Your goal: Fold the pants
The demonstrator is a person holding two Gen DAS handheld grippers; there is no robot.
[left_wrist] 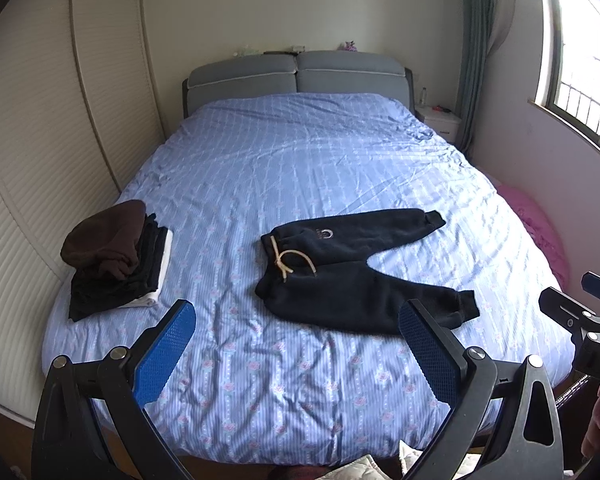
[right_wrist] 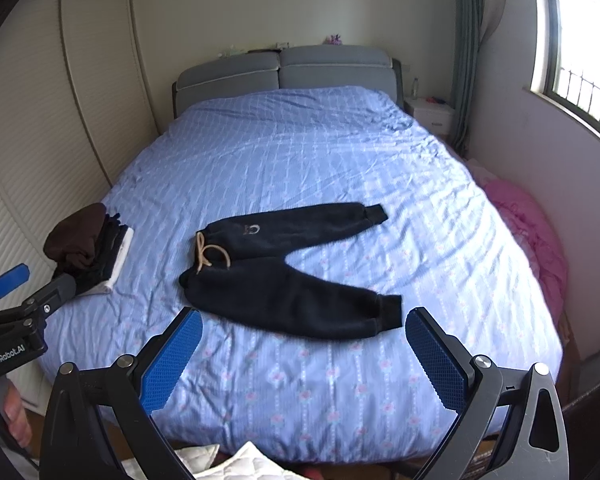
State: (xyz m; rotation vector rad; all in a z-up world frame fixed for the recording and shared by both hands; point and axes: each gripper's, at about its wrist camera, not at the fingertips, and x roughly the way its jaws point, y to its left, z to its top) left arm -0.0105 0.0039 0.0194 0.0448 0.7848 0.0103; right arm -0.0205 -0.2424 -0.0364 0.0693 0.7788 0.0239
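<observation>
Progress: in my judgement nothing of the fold is done; the task stands at its very start.
Stack (left_wrist: 116,258): on the left part of the bed, a pile of dark clothes with a brown piece on top and a white one at the bottom. It looks folded already, though whether it belongs to this job cannot be told.
Pants (left_wrist: 352,276): dark, spread flat on the blue sheet (left_wrist: 300,152) near the foot of the bed, well apart from the stack. Waistband to the left with a tan drawstring (left_wrist: 290,260) lying loose on it; both legs run to the right and splay apart, the far leg angling up, the near leg angling toward the cameras. Cuffs lie at the right.
Left to do: likely bring one leg over the other, then fold cuffs toward the waist.
Left gripper (left_wrist: 296,344): hovers over the foot of the bed, short of the pants, touching nothing. Its blue pads (left_wrist: 164,354) stand wide apart and hold nothing. It points along the bed toward the headboard (left_wrist: 296,78).
Right gripper (right_wrist: 304,350): beside the left one, at about the same height, also above the near edge of the bed and clear of the cloth. Fingers spread wide, nothing between them. The near leg's cuff (right_wrist: 388,312) lies just beyond its tips.
Hands: barely visible at the frame edges; grip cannot be judged.
</observation>
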